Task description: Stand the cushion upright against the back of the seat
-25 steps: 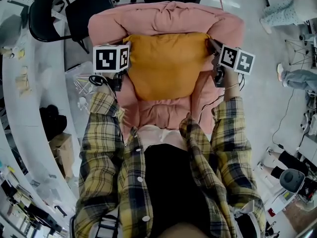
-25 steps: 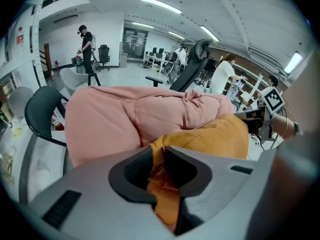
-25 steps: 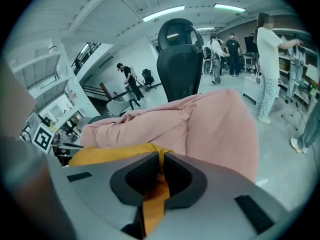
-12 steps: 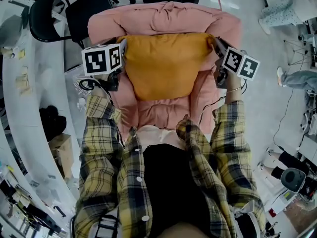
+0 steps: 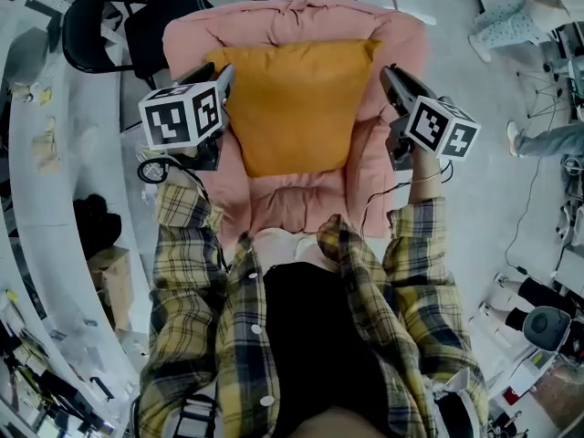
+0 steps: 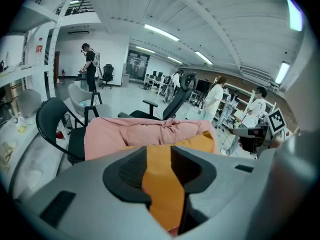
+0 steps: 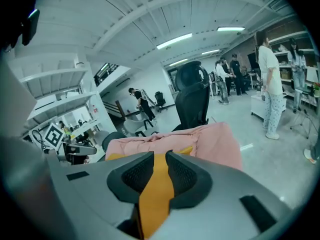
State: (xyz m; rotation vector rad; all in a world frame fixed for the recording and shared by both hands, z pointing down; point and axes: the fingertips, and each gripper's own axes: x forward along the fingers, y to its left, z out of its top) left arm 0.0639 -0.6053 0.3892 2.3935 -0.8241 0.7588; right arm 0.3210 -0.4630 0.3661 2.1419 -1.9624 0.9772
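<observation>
Near: left gripper [image 5: 224, 73] at 9 o'clock of the orange cushion [image 5: 292, 103], right gripper [image 5: 388, 71] just off its 3 o'clock side. Both jaws have just been opening; cushion shows through the gaps, not pinched. It stands at 12 against the pink seat [image 5: 301, 21] back. Probably light, soft, floppy: grab upper corners.

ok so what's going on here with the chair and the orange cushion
A person in a plaid shirt has a hand-held gripper in each hand. The orange cushion stands leaning against the back of the pink padded seat. The left hand-held gripper and right hand-held gripper are by its upper corners. Their jaws have just been opening, and the cushion shows in each gap, not pinched.
</observation>
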